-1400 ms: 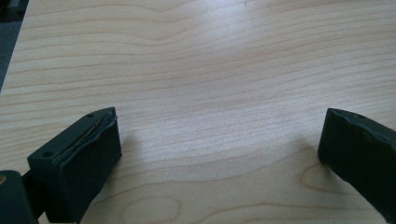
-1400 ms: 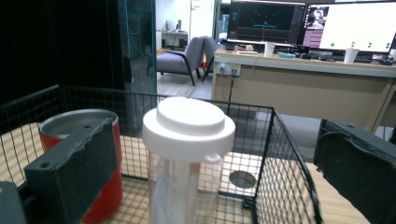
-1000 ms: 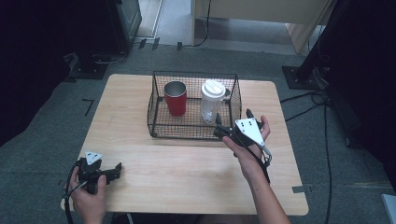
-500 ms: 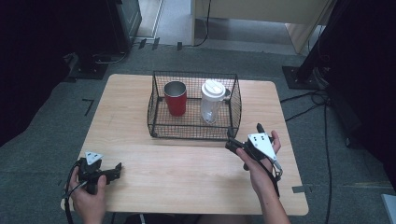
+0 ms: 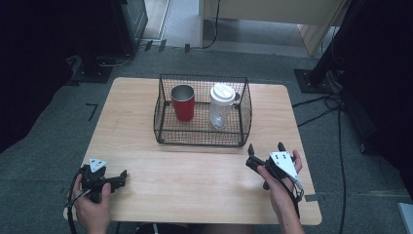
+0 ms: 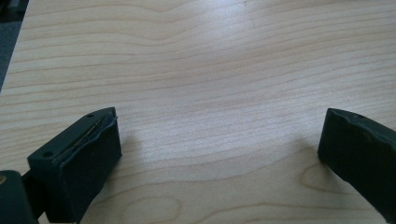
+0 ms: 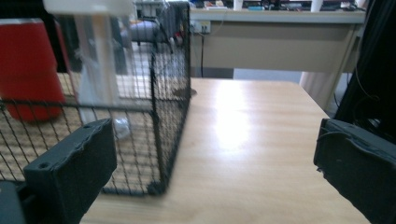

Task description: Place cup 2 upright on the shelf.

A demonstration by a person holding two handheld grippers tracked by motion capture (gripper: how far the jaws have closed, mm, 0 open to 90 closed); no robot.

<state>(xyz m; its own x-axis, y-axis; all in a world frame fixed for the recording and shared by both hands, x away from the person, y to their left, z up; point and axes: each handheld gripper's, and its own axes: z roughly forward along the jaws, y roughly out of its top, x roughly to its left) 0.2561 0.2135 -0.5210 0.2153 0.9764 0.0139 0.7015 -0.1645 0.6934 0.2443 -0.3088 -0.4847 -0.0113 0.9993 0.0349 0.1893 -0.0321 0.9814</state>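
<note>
We've pulled our right gripper [image 5: 265, 152] back from the wire basket [image 5: 245, 109], jaws spread and empty; the clear lidded cup [image 5: 220, 105] stands inside beside the red cup [image 5: 183, 102]. Placement looks done. Left gripper [image 5: 122, 176] rests released, well short of the basket.

Red cup [image 5: 183, 102] and clear white-lidded tumbler [image 5: 220, 105] in black wire basket [image 5: 202, 139].

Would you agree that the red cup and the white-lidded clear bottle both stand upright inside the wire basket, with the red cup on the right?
Not quite: in the high view the red cup stands on the left of the wire basket and the clear bottle on the right. Both are upright inside it, as you say.
</note>
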